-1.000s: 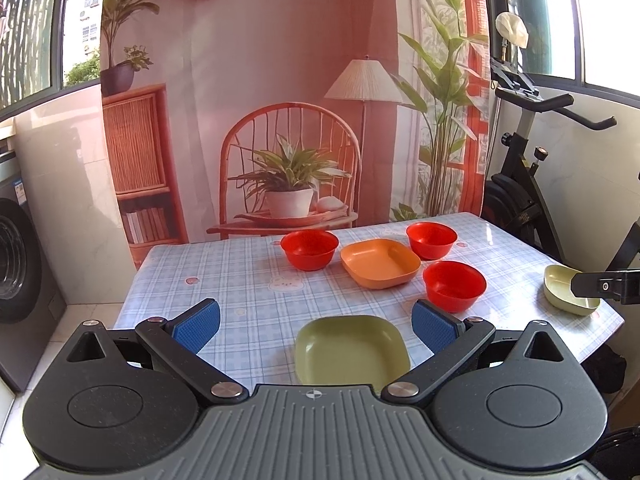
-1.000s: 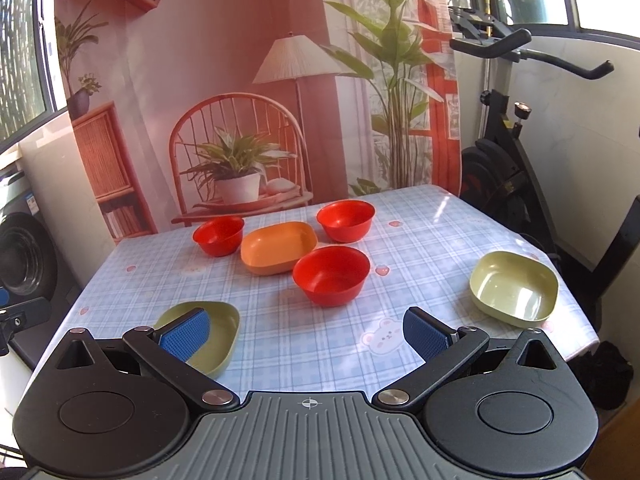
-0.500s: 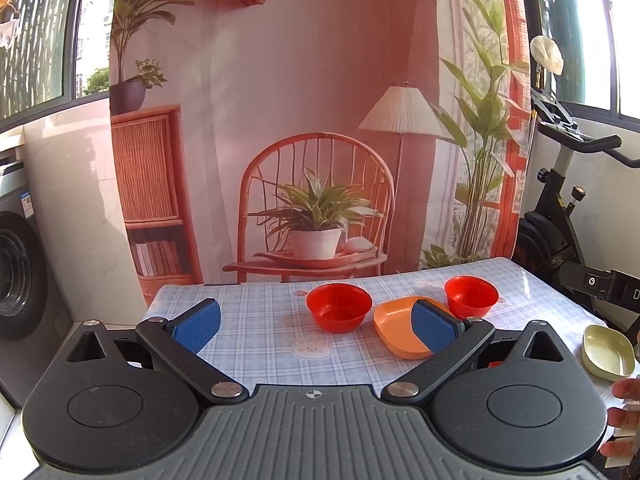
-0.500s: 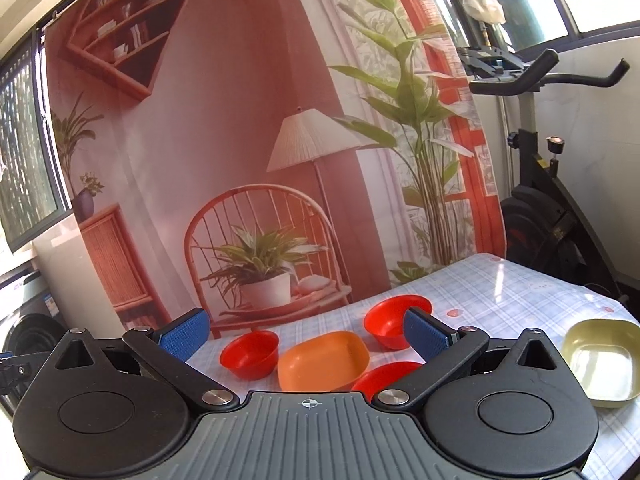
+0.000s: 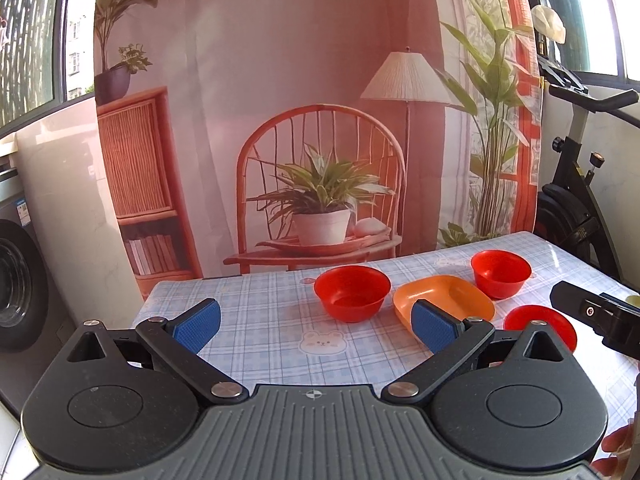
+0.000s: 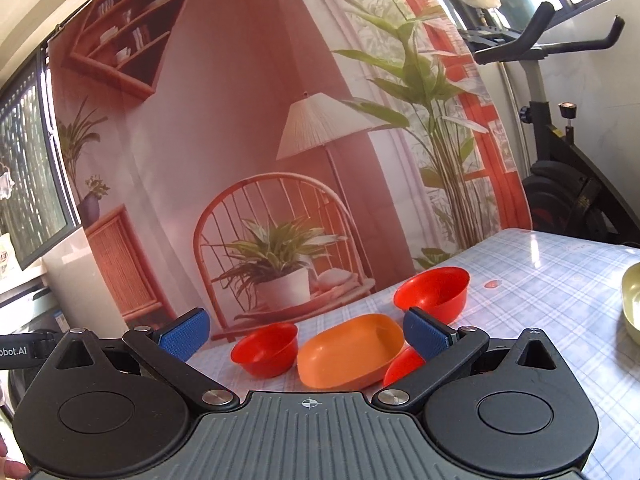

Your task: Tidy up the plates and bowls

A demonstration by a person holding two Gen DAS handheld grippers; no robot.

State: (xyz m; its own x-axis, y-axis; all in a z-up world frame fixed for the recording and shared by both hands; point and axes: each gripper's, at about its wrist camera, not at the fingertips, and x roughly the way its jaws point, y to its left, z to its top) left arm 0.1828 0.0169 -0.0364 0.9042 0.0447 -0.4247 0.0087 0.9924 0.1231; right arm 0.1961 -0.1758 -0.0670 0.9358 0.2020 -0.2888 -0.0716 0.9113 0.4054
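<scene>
Hidden or cut off, as I see it:
- Nearest round red plastic bowl: mostly behind my right gripper's blue-padded finger.
- Pale green plastic dish: cropped by the right wrist view's edge.
- Shallow orange plastic dish: near corner covered by my left gripper's blue-padded finger.

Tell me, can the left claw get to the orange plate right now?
Probably yes. The left claw is open and holds nothing, and the orange plate sits just ahead, beside its right finger. Only bare tablecloth lies before it. The red bowls on either side stand apart from the plate.
</scene>
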